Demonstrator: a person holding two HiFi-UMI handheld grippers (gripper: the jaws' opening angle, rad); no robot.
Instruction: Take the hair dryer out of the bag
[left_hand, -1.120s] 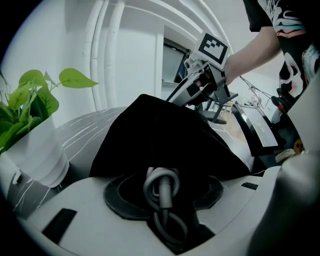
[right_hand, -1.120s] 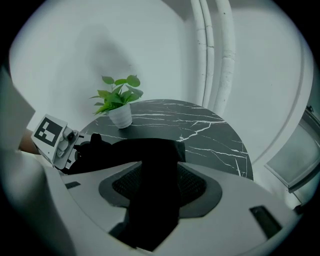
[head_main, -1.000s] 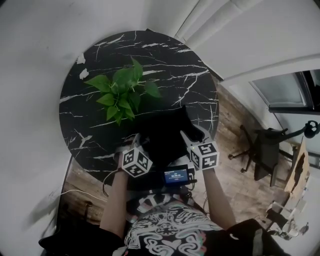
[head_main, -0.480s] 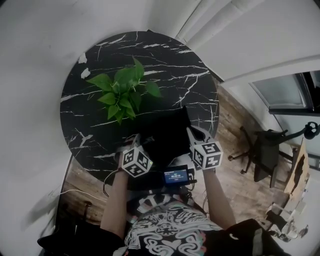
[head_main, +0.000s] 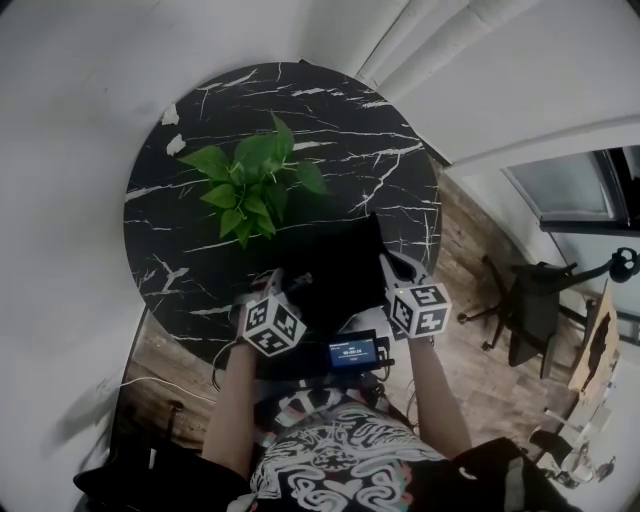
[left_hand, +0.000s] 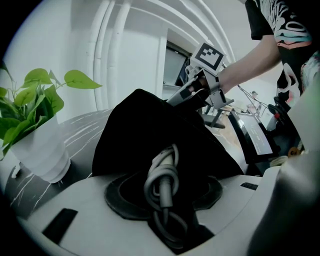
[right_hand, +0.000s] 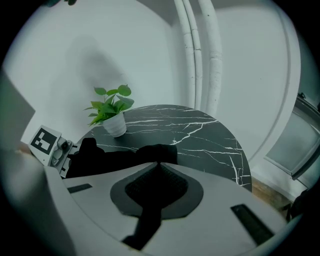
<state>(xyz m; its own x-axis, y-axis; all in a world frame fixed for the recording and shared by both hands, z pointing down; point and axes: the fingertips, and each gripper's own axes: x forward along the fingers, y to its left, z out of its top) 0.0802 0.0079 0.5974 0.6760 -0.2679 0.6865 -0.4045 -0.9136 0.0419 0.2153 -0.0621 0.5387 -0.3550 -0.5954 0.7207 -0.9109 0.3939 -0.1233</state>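
A black bag (head_main: 335, 265) lies at the near edge of the round black marble table (head_main: 350, 130). Both grippers hold it, one at each side. In the left gripper view a coiled grey cord (left_hand: 162, 180) of the hair dryer sticks out of the bag's dark fabric (left_hand: 135, 130). My left gripper (left_hand: 165, 187) is shut on that coil. The dryer's body is hidden inside the bag. My right gripper (right_hand: 159, 164) is shut, its tips pinching the bag's raised edge (right_hand: 150, 152). The left gripper view also shows the right gripper (left_hand: 187, 92) at the bag's peak.
A potted green plant (head_main: 250, 185) in a white pot (right_hand: 115, 127) stands on the table behind the bag. White pipes (right_hand: 200, 50) run up the wall. An office chair (head_main: 525, 300) stands on the wooden floor at right. A small lit screen (head_main: 352, 352) hangs at the person's waist.
My right gripper has shifted slightly right along the bag's edge, and the fabric there has drawn up a little. The left gripper has stayed put.
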